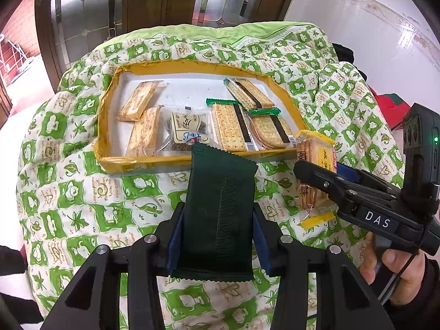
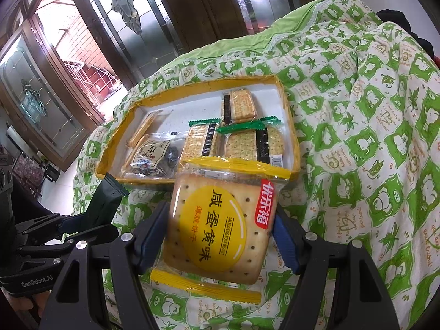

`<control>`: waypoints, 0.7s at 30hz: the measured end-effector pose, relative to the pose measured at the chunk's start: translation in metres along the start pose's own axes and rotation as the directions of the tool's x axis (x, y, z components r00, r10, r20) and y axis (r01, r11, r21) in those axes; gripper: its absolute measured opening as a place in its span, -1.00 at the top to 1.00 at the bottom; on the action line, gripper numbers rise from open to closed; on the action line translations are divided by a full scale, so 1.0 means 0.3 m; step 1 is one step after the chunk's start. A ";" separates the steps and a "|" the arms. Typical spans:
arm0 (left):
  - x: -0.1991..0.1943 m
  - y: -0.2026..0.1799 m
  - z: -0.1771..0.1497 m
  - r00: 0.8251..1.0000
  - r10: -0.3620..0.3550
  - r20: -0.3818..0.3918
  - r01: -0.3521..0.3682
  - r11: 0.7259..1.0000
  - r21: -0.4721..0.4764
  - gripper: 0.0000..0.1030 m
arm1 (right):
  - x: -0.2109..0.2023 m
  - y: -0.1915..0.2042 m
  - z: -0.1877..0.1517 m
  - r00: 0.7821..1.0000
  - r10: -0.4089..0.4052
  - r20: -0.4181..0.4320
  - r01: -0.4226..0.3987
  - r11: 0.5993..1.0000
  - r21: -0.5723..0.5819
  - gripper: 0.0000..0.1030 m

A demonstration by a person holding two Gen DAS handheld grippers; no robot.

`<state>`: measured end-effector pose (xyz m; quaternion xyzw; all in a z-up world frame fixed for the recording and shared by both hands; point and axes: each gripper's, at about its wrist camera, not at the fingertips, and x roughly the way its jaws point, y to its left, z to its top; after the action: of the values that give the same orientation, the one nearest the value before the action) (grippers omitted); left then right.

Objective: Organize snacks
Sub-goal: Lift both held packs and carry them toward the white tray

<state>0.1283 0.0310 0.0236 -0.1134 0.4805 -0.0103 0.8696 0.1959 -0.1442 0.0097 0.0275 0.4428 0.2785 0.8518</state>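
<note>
My left gripper (image 1: 217,236) is shut on a dark green snack packet (image 1: 220,206), held upright just short of the yellow-rimmed tray (image 1: 198,66). The same packet (image 2: 106,203) and left gripper (image 2: 82,227) show at the left of the right wrist view. My right gripper (image 2: 217,236) is shut on a yellow salted egg yolk biscuit pack (image 2: 220,225), also in front of the tray (image 2: 295,148). From the left wrist view this pack (image 1: 316,170) and the right gripper (image 1: 316,172) sit at the right. Several cracker packs (image 1: 233,126) lie in the tray.
A green and white patterned quilt (image 1: 68,192) covers the surface under the tray. A person's hand (image 1: 398,272) grips the right tool. Wooden doors with patterned glass (image 2: 123,13) stand behind. A red item (image 1: 390,104) lies at the quilt's right edge.
</note>
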 end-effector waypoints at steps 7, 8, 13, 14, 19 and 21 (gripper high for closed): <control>-0.010 0.000 0.030 1.000 0.001 0.007 -0.001 1.000 0.009 0.07 | -0.014 -0.012 0.031 1.000 0.001 0.016 -0.001 1.000 0.013 -0.38; -0.009 0.000 0.034 1.000 0.000 0.006 0.000 1.000 0.009 0.07 | -0.016 -0.013 0.035 1.000 0.000 0.018 -0.001 1.000 0.015 -0.38; 0.002 -0.008 0.040 1.000 -0.002 -0.012 0.002 1.000 0.019 0.07 | -0.011 -0.018 0.041 1.000 0.002 0.013 -0.002 1.000 0.019 -0.38; 0.003 -0.008 0.042 1.000 0.003 -0.010 -0.003 1.000 0.020 0.07 | -0.011 -0.019 0.040 1.000 0.003 0.012 -0.003 1.000 0.019 -0.38; 0.005 0.018 0.073 1.000 0.017 0.002 -0.017 1.000 -0.002 0.07 | -0.009 -0.015 0.040 1.000 0.004 0.010 -0.004 1.000 0.016 -0.38; 0.005 0.026 0.087 1.000 0.028 0.002 -0.028 1.000 -0.002 0.07 | -0.008 -0.016 0.040 1.000 0.003 0.009 -0.003 1.000 0.017 -0.38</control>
<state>0.1502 0.0432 0.0341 -0.1077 0.4810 0.0026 0.8701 0.2061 -0.1471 0.0174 0.0365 0.4414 0.2760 0.8530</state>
